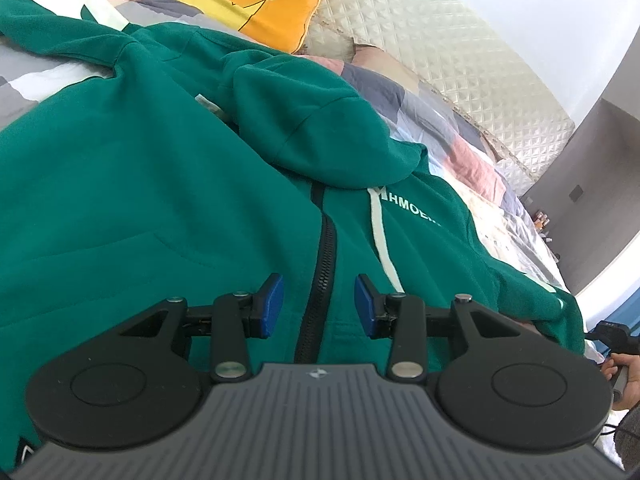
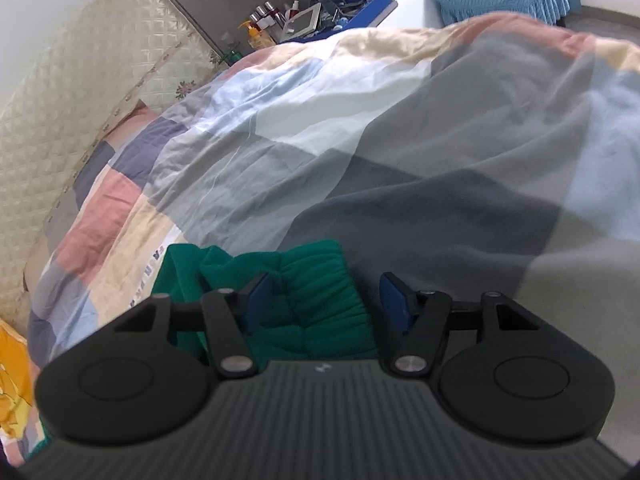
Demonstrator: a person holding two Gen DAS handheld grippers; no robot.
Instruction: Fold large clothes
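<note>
Ribbed green cuff (image 2: 320,292) between open jaws.

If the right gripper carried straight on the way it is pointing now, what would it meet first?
Most likely the green ribbed cuff lying between the open fingers of the right gripper, with the patchwork quilt beyond it; depth is hard to judge.

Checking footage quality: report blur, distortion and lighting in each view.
Left wrist view: sharp on the green hoodie, fisheye bends the quilted headboard, even daylight. Right wrist view: softer, patchwork quilt smeared at right, ribbed cuff clearer, corners vignetted dark.
</note>
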